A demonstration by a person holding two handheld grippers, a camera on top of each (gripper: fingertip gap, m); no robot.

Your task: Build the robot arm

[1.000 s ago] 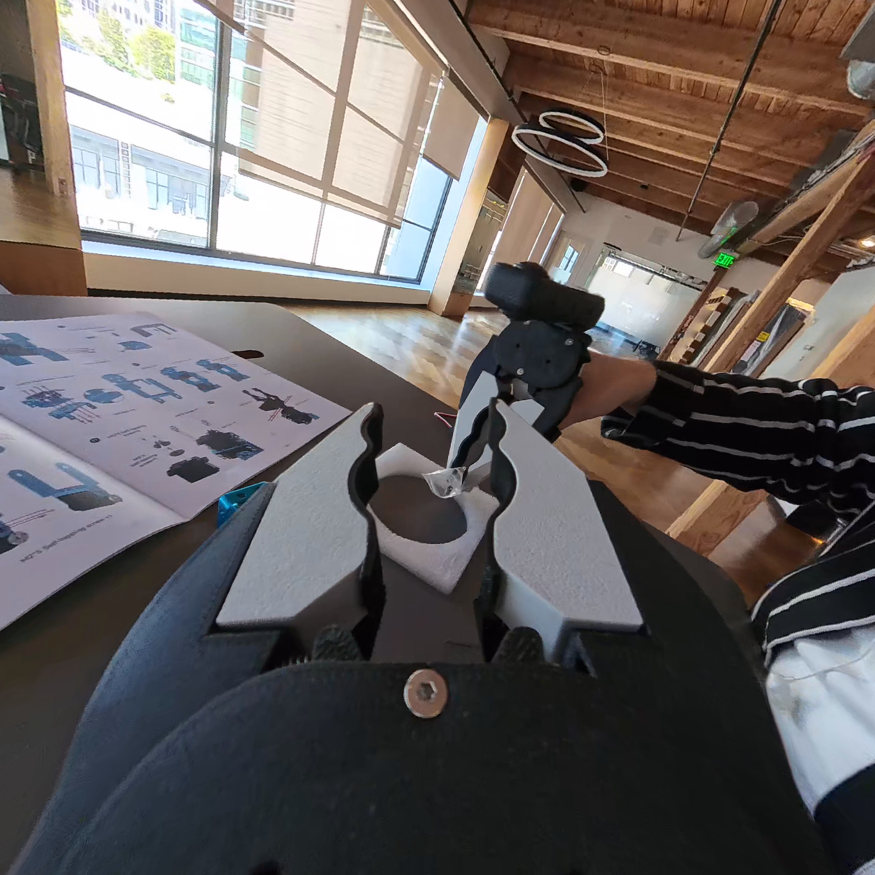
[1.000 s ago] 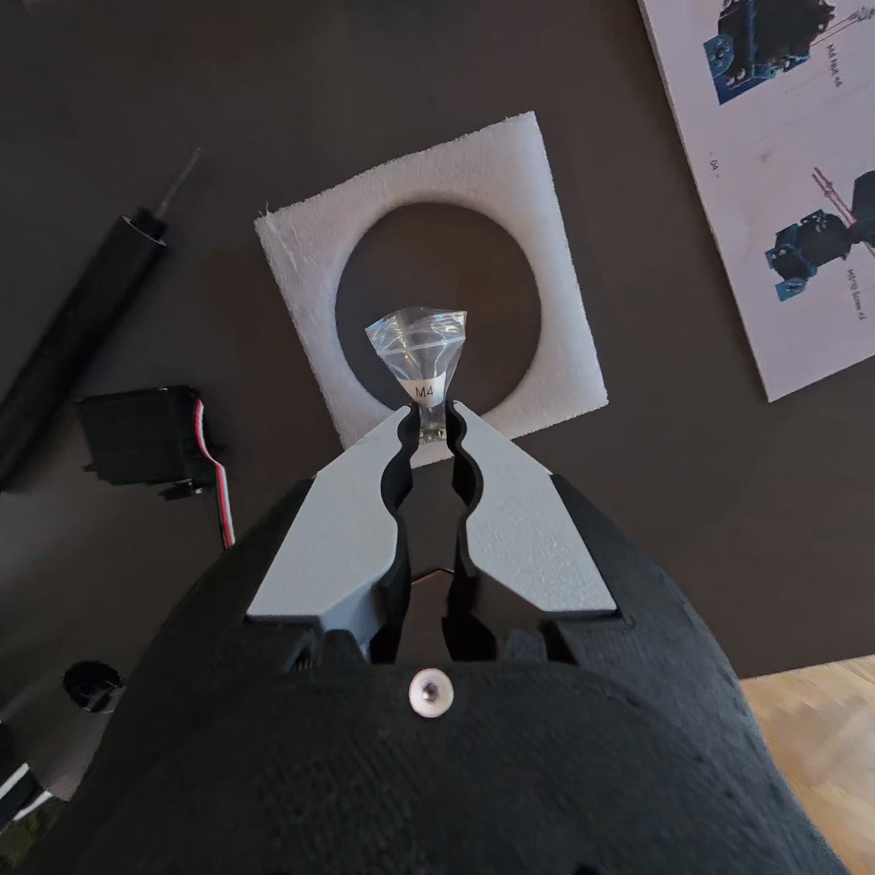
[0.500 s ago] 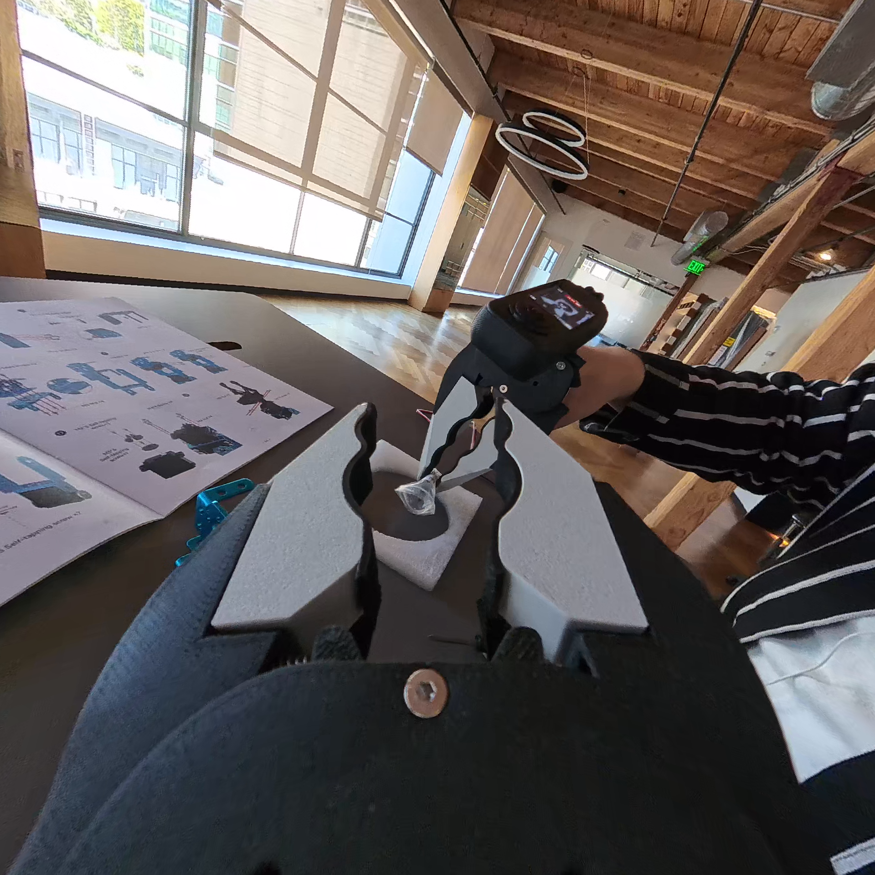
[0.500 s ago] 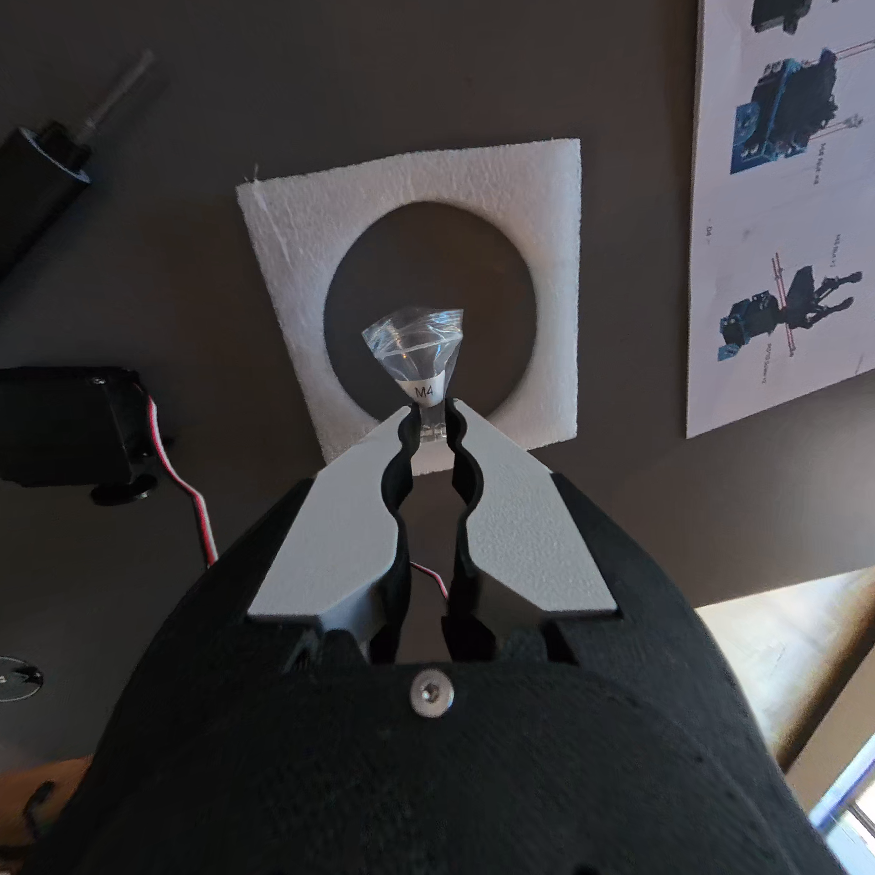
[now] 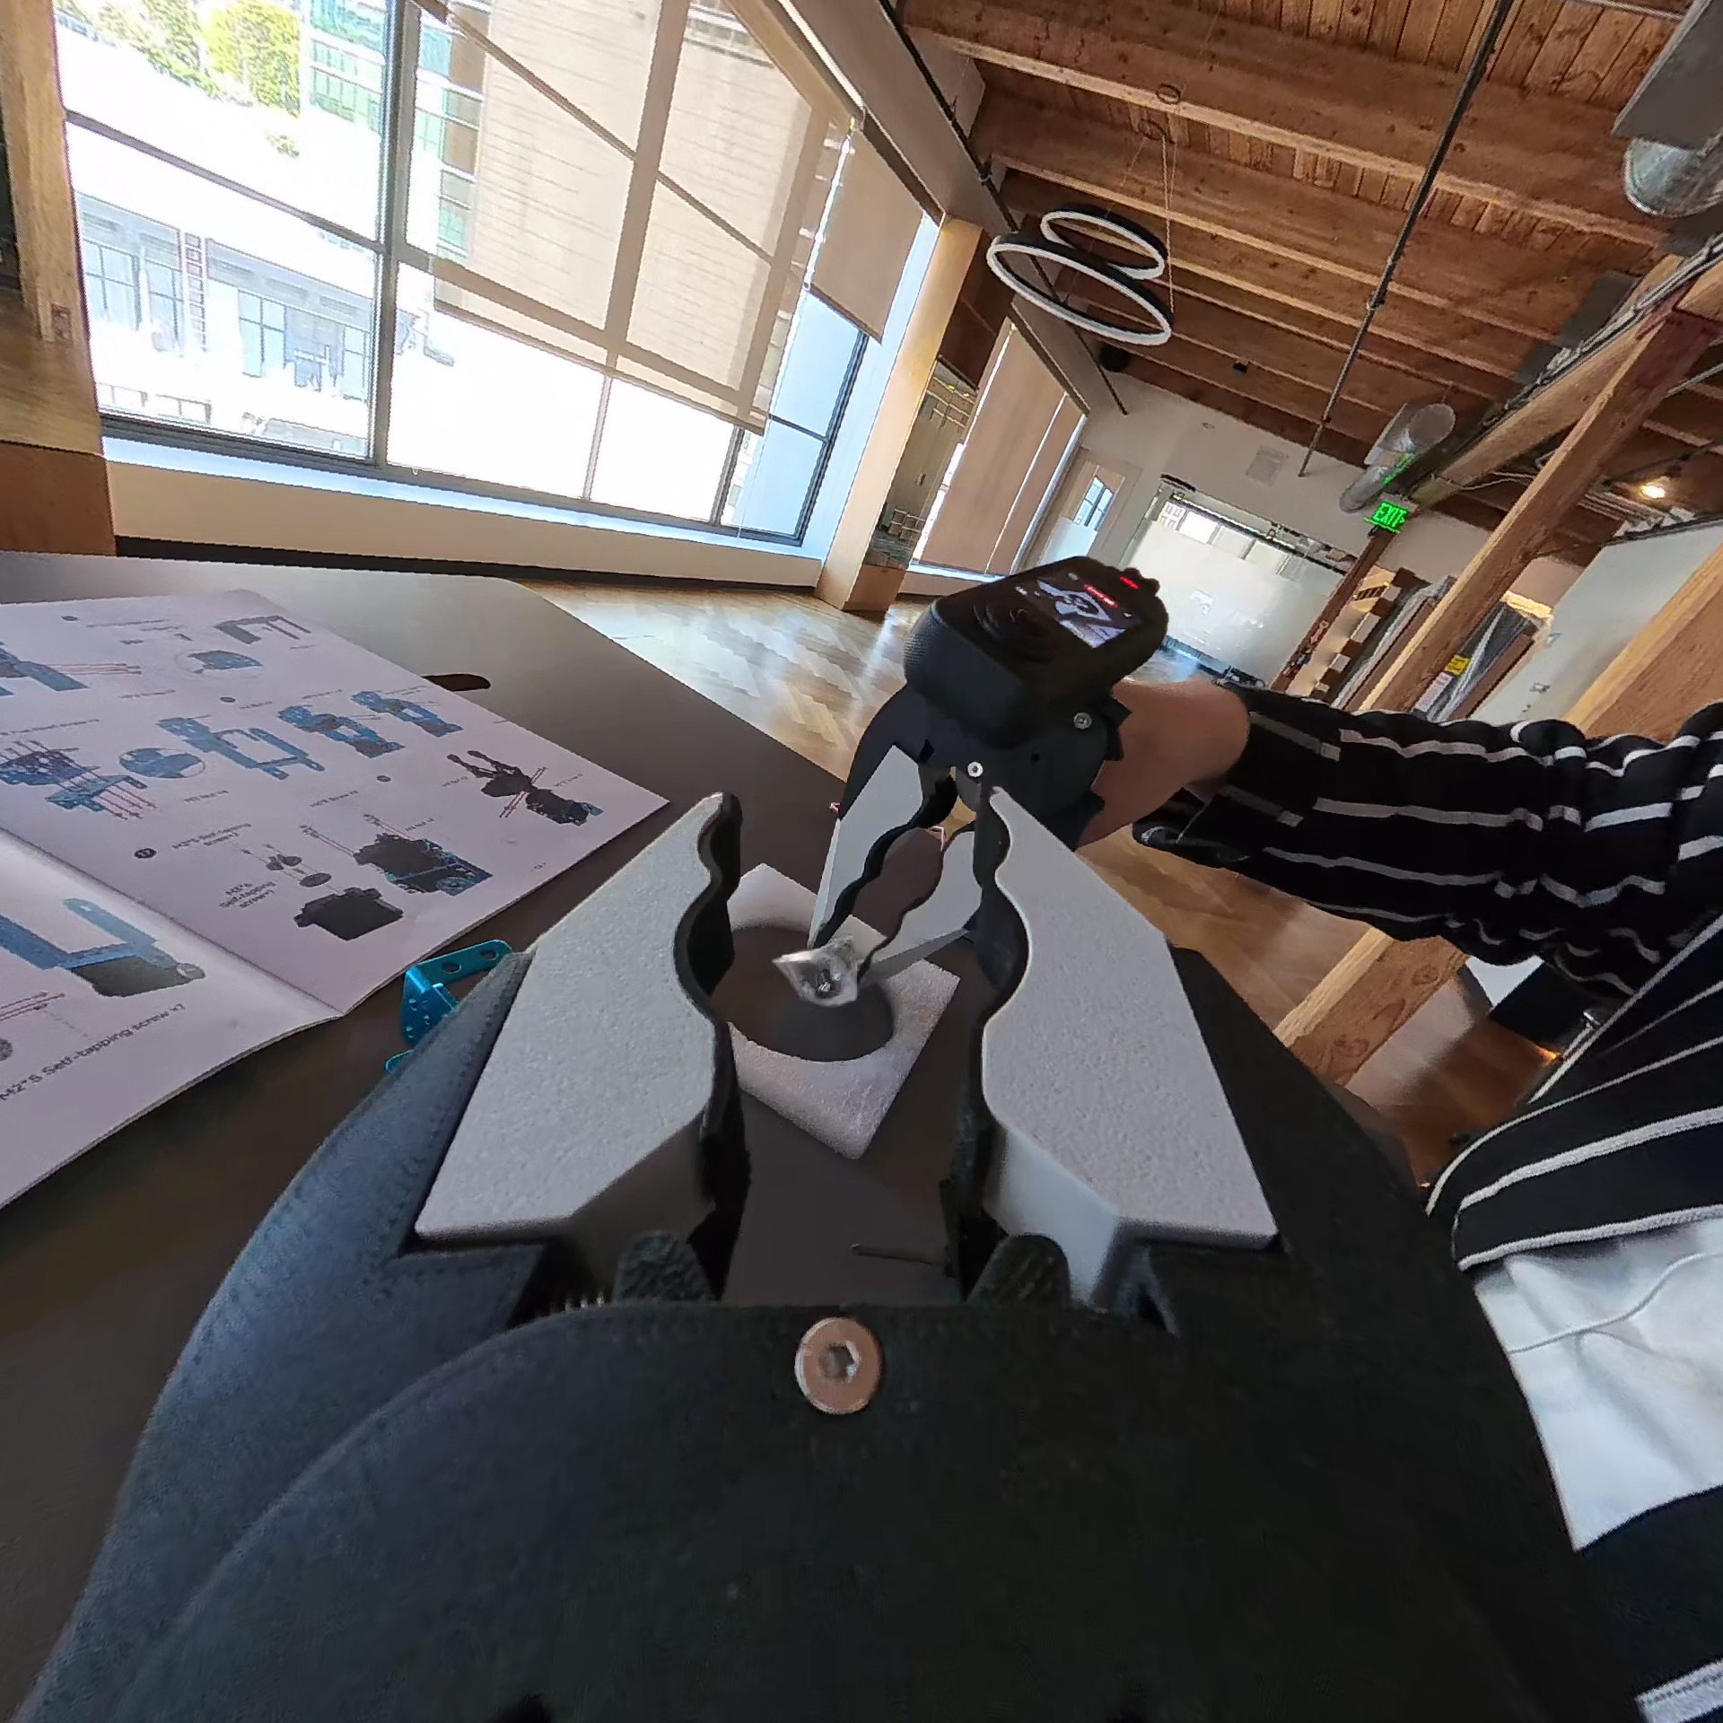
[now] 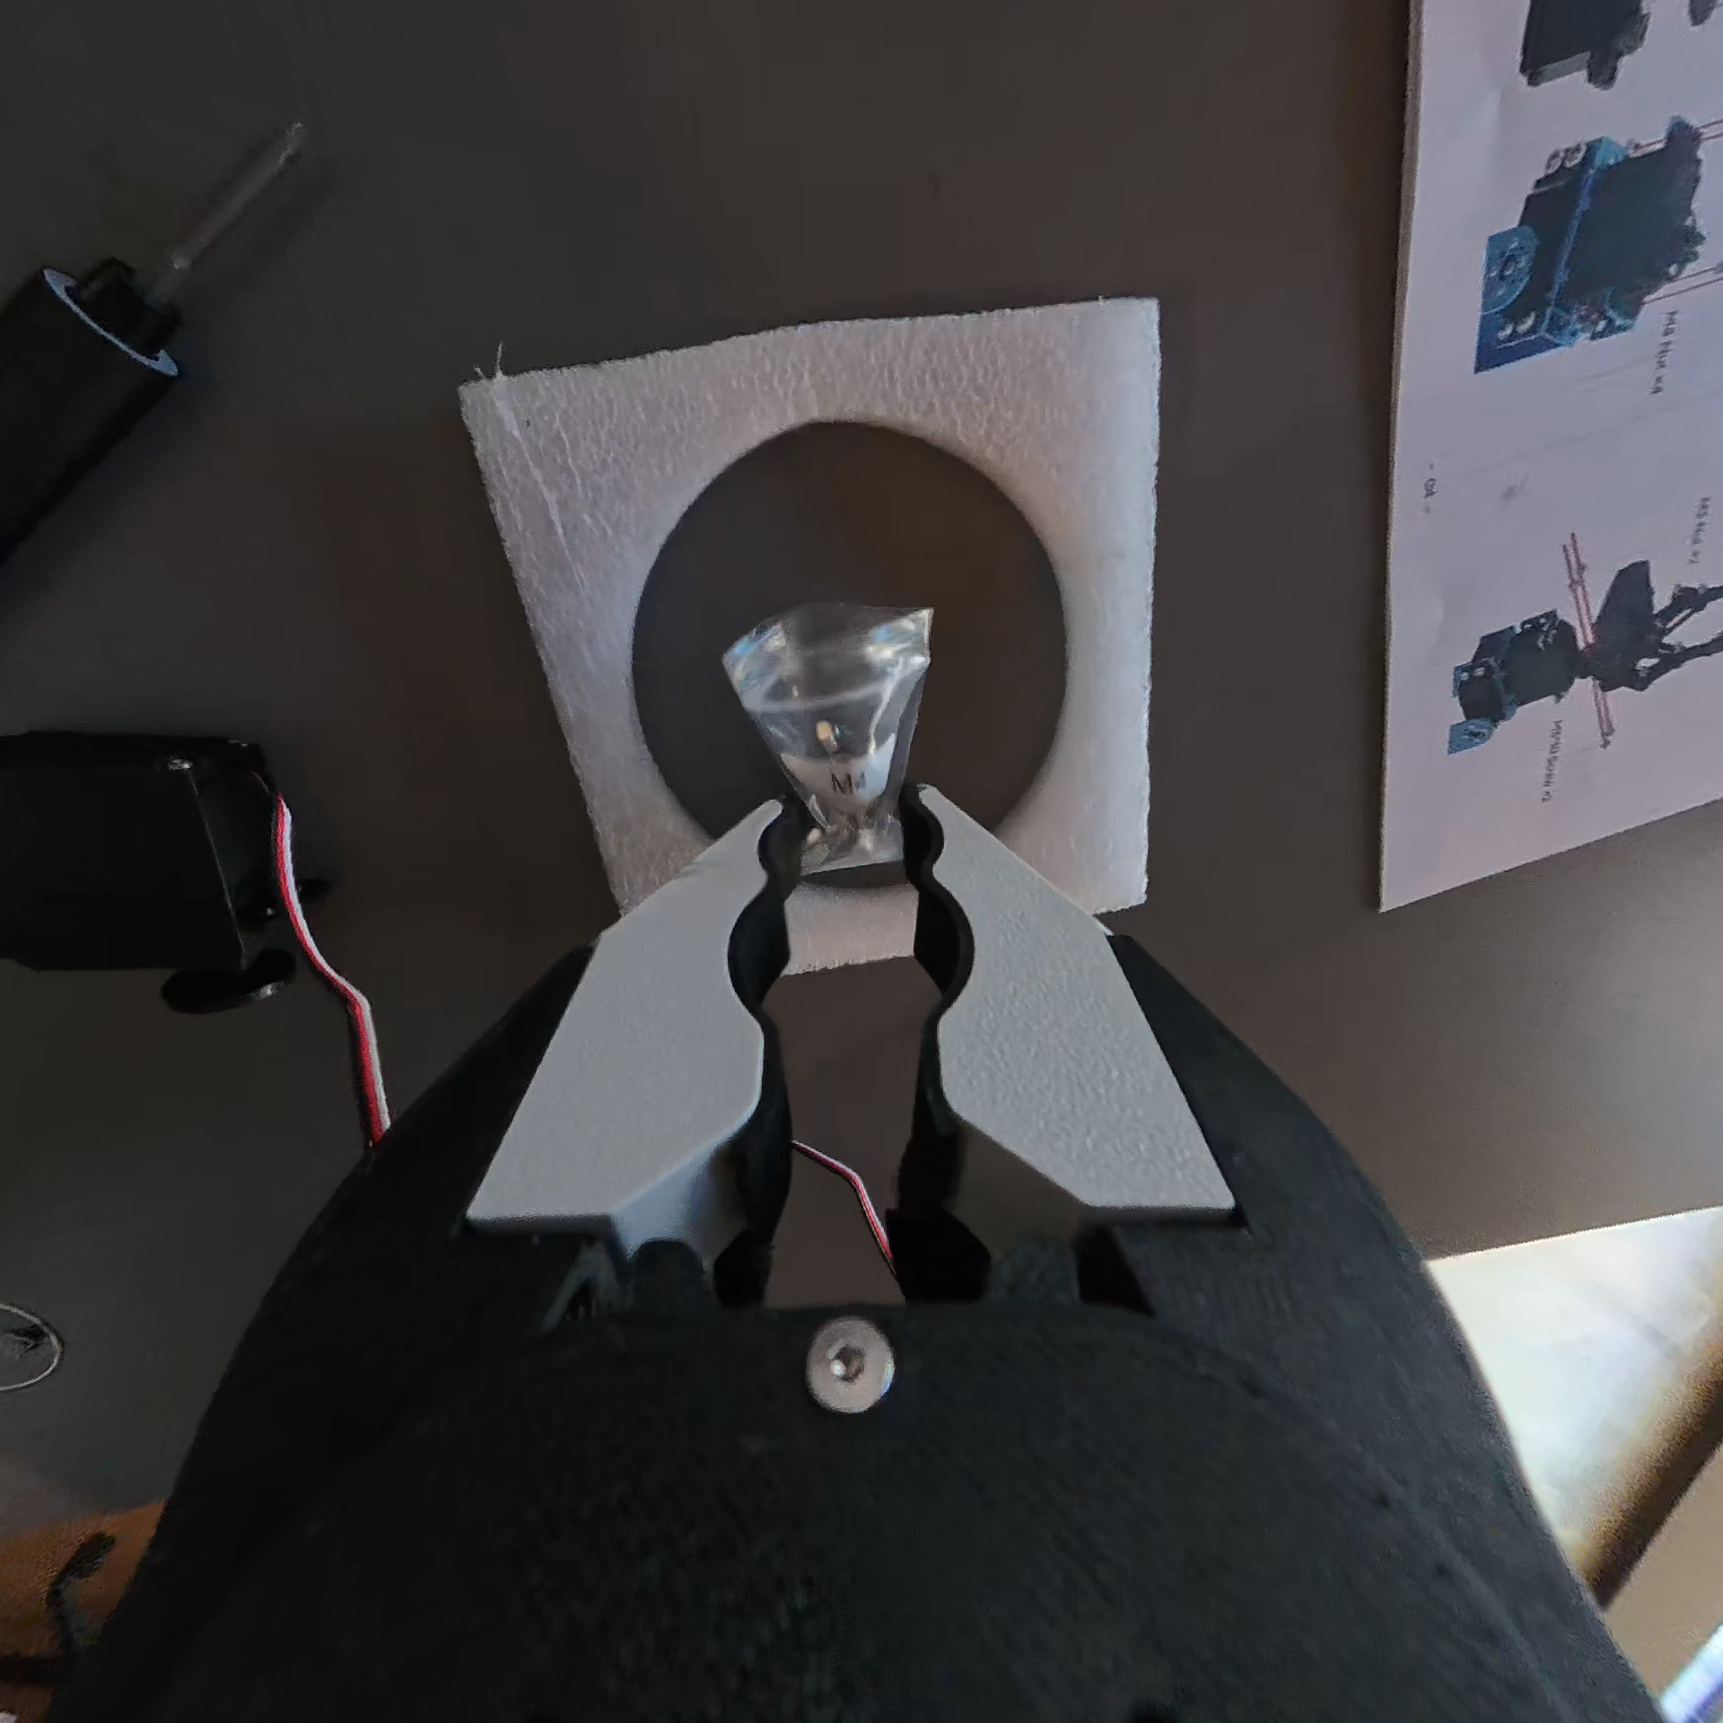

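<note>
Two grippers are mine: my right gripper (image 6: 844, 820) pinches one small clear plastic bag (image 6: 830, 695) at its tips, held above the round hole of one white foam square (image 6: 811, 420). My left gripper (image 5: 858, 839) is spread apart and empty, near that foam. One open instruction booklet (image 5: 233, 820), one black servo (image 6: 121, 848) and one black screwdriver (image 6: 84, 373) lie on the dark table (image 6: 792, 140).

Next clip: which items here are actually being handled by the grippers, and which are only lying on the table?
Handled:
- small clear bag, between the right gripper fingertips
- foam square with a round hole, right under the bag
- left gripper, open, holding nothing, aimed at the foam

Lying about:
- open booklet
- black servo with its wire
- black screwdriver
- blue bracket
</note>
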